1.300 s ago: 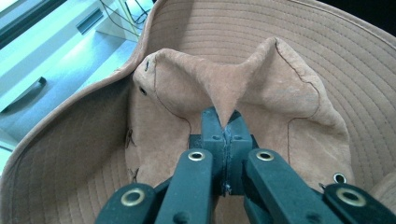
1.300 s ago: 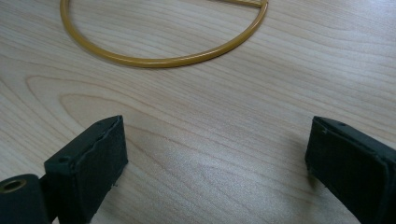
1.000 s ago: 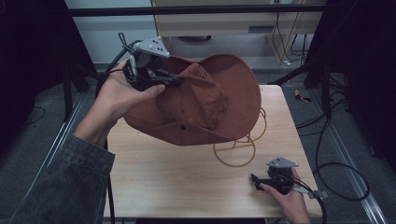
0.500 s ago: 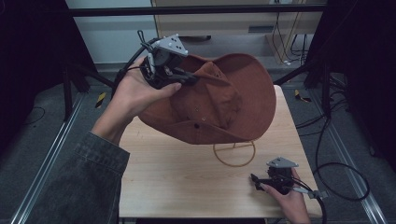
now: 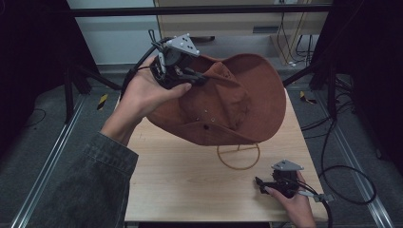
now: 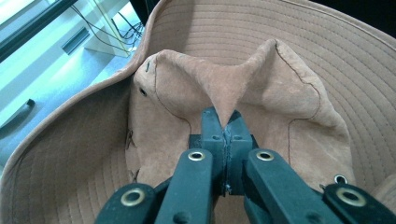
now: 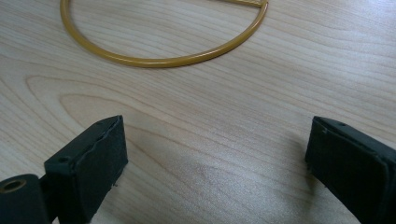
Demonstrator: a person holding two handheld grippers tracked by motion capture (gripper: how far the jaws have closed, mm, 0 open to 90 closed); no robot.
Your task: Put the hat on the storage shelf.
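Note:
A brown suede wide-brimmed hat (image 5: 233,107) is held up over the far half of the wooden table. My left gripper (image 5: 202,80) is shut on a pinched fold of the hat's crown (image 6: 226,100), and in the left gripper view the brim (image 6: 261,28) curves around behind it. Under the hat a gold wire stand's round base ring (image 5: 238,156) rests on the table. My right gripper (image 5: 260,183) lies low near the front right of the table, open, nothing between its pads (image 7: 100,158); the gold ring (image 7: 163,58) lies just ahead of it.
The table (image 5: 190,185) is light wood with metal rails on the floor at either side. Cables (image 5: 347,171) trail off its right edge. A cabinet with a drawer handle (image 5: 209,39) stands behind the table. A denim sleeve (image 5: 90,190) reaches in from the lower left.
My left gripper has carried the hat to the right and a little higher, over the wire stand. The right gripper has stayed where it was.

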